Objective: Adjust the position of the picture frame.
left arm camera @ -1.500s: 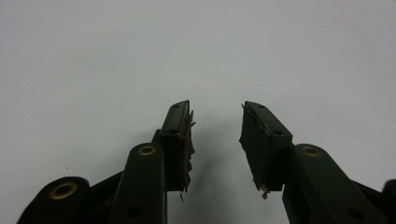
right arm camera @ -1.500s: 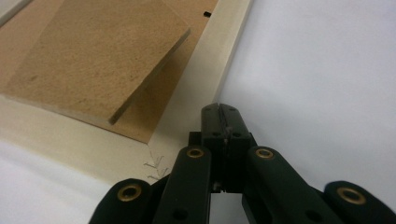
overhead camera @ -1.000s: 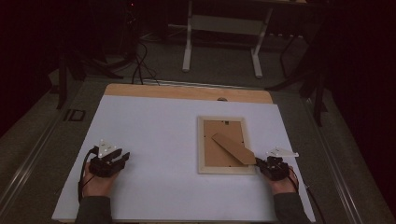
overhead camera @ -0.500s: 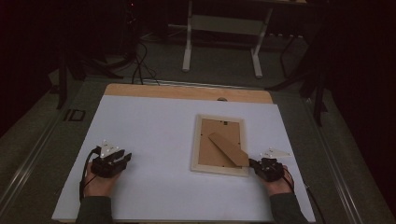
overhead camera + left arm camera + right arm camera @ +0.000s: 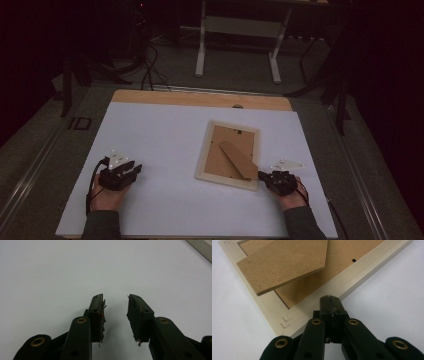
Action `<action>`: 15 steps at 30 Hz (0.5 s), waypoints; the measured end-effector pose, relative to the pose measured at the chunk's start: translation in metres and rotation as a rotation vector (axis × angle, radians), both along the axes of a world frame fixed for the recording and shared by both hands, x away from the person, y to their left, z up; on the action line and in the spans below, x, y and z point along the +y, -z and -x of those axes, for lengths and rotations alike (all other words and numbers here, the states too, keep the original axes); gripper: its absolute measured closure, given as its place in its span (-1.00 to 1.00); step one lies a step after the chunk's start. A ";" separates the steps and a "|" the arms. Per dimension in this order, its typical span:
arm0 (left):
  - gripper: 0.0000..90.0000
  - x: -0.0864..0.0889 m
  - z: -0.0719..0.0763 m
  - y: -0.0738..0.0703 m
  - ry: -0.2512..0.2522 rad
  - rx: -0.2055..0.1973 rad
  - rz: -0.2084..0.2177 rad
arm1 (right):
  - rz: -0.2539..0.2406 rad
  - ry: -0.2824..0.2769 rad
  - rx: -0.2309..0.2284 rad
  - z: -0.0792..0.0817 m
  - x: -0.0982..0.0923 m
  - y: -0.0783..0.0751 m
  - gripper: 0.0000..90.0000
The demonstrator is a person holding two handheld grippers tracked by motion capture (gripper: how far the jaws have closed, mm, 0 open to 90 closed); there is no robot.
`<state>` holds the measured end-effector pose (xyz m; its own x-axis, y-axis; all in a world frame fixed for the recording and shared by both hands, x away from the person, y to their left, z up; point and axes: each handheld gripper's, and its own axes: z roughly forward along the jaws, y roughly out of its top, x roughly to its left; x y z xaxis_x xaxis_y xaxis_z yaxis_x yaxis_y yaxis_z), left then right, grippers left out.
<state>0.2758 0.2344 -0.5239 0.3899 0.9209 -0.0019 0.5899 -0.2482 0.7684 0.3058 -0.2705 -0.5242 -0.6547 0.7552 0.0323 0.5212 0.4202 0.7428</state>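
Picture frame [image 5: 362, 272]: pale wood, smooth matt finish, stapled corner joint. Backing board [image 5: 342, 267] and stand flap [image 5: 284, 265]: brown fibreboard, matt, finely grainy. Table cover [image 5: 160, 135]: white, smooth, matt, paper-like. Table edge [image 5: 200, 98]: light wood. Gripper pads [image 5: 101, 315]: black, frayed at edges; arms matt black plastic, brass-coloured rivets.

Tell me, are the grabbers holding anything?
No. The right gripper is shut against the picture frame's rim; the left gripper is open over bare table.
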 end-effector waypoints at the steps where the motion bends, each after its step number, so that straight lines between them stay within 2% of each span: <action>1: 0.47 0.000 0.000 0.000 0.000 0.000 -0.001 | -0.001 -0.002 0.002 0.000 0.001 0.000 1.00; 15: 0.46 -0.001 0.000 0.000 0.004 -0.001 -0.003 | -0.005 -0.065 -0.003 0.002 0.021 0.001 1.00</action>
<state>0.2758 0.2334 -0.5239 0.3937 0.9193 0.0012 0.5884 -0.2530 0.7680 0.3039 -0.2493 -0.5251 -0.7025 0.7109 0.0339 0.4911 0.4497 0.7461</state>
